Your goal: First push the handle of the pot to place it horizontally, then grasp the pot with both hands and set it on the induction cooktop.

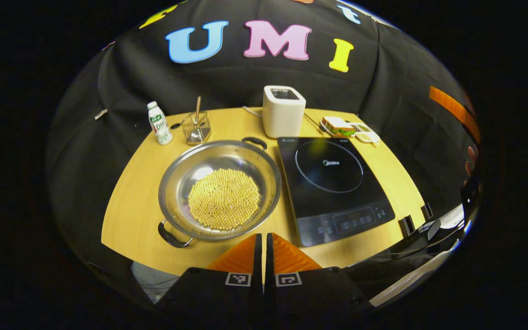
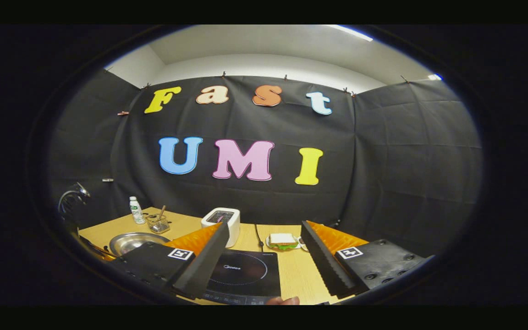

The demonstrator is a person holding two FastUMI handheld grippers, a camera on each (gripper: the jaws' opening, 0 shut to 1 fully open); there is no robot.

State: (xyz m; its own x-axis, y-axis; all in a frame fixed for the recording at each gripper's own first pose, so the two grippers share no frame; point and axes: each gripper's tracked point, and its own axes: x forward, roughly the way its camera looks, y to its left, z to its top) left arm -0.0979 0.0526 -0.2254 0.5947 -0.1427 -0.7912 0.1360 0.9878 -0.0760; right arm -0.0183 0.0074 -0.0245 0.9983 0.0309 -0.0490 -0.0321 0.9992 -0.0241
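Where the black-draped booth closes round the wooden bench (image 1: 131,201), we see the pot (image 1: 220,190) of yellow grains left of the induction cooktop (image 1: 332,188), its 2 handles running near-left to far-right. Our left tongs (image 1: 263,250) hang clenched at the near edge; our right tongs (image 2: 264,256) hang released over the cooktop.

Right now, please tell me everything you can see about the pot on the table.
The pot is a wide, shallow, shiny metal pan with two dark loop handles, one at the near left, one at the far right, so they lie diagonally. A round heap of pale yellow beans fills its middle. It sits flat on the wooden table, just left of the induction cooktop. No gripper touches it.
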